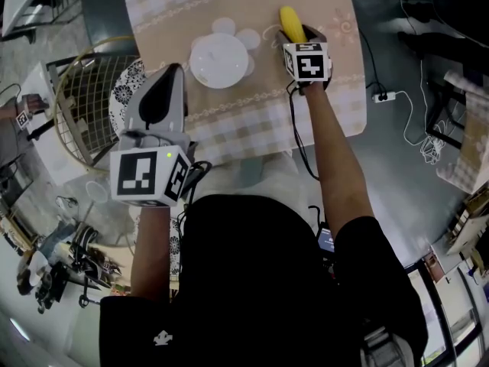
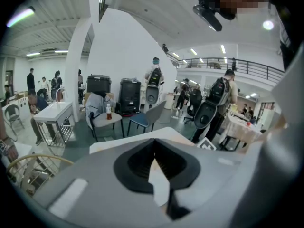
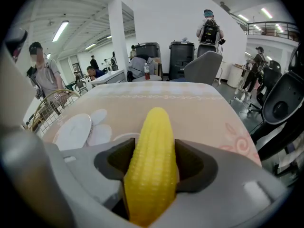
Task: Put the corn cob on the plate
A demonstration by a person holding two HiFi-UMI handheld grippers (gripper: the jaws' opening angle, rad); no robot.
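**Right tool around the cob, plate free to its left**

My right gripper (image 1: 296,40) sits at the upper right of the checked table (image 1: 252,125), over the near end of the corn cob (image 1: 289,21). The cob lies on the cloth pointing toward the top of the frame, apart from the plate (image 1: 219,60). The plate is at upper centre on a flower-shaped mat (image 1: 249,38), and a strip of bare cloth separates it from the cob. The table's right edge runs just right of my right wrist. Beyond that edge is floor with a cable and power strip (image 1: 382,95). Along the table's left edge stands a wire basket (image 1: 84,105).

My left gripper (image 1: 174,70) is over the table's lower left part, with its tip near the plate's lower left rim.

In the head view the marker cube (image 1: 308,61) covers my right jaws. The right gripper view shows them. There the right gripper (image 3: 152,167) has the corn cob (image 3: 152,146) between the jaws, and both dark pads lie against its sides. The same view shows the plate (image 3: 73,129) at lower left.

The left gripper view shows my left gripper (image 2: 154,163) with the jaws together on nothing. It looks out at people and chairs in the hall, and neither the cob nor the plate appears in it.
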